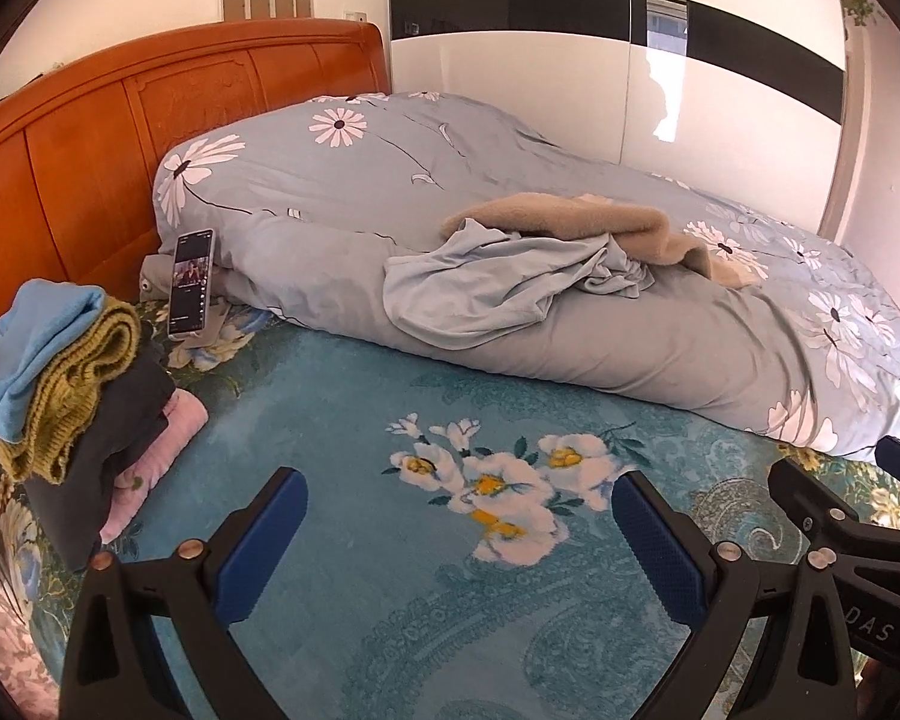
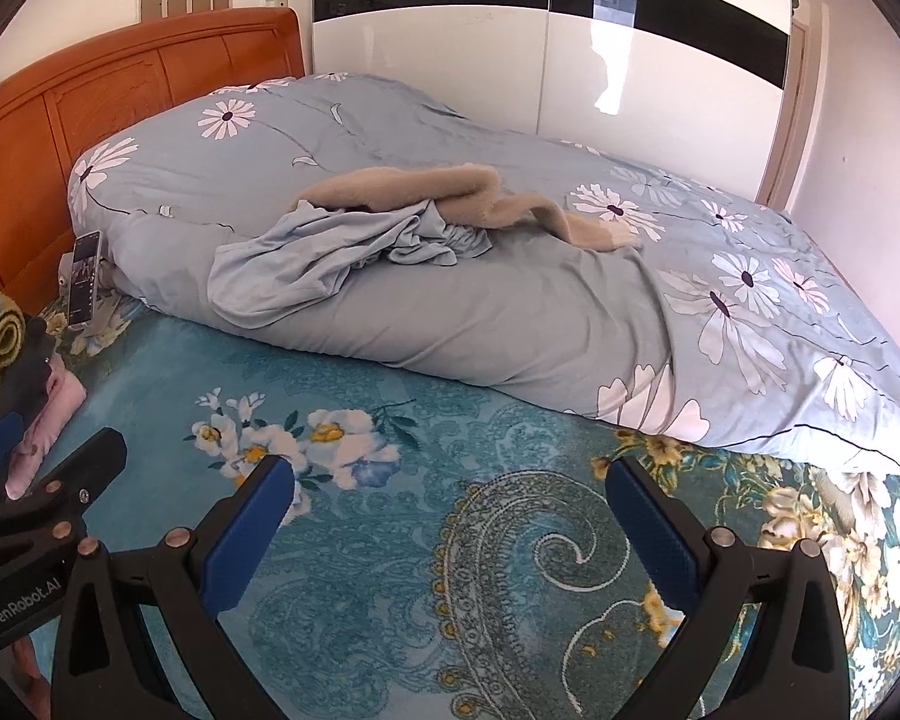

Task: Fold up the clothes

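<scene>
A crumpled light blue garment and a beige fleece garment lie on the rolled floral duvet; both also show in the right wrist view, the blue one and the beige one. A stack of folded clothes, blue on top, then olive knit, dark and pink, sits at the left. My left gripper is open and empty above the teal blanket. My right gripper is open and empty beside it, over the same blanket.
A phone leans upright against the duvet near the orange wooden headboard. A white wardrobe with a black band stands behind the bed. The right gripper's body shows at the left view's right edge.
</scene>
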Demonstrator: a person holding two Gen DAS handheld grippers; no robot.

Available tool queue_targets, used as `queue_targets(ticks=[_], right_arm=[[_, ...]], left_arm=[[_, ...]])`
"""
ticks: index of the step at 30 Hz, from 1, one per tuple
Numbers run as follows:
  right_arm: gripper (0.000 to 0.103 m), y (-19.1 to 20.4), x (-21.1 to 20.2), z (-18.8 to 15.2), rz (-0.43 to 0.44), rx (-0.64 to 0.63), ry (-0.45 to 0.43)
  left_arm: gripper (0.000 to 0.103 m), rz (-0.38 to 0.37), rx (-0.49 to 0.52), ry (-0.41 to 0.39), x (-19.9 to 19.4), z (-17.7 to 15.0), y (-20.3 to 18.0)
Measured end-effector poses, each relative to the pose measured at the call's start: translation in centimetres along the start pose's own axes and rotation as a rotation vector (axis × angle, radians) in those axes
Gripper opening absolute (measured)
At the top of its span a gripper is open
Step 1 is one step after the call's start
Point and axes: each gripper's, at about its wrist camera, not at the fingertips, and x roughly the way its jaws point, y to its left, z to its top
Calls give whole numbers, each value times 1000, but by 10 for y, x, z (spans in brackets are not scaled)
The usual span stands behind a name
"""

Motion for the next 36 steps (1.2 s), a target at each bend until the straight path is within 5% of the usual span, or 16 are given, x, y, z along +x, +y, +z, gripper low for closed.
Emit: queue_targets(ticks=[20, 36], right_arm=[[103, 11, 5, -12, 6, -40, 9], [103, 16, 32, -2, 26, -58, 36]], left_arm=[[103, 26, 11, -7, -4, -7, 5], [103, 58, -83, 94, 29, 3, 27]])
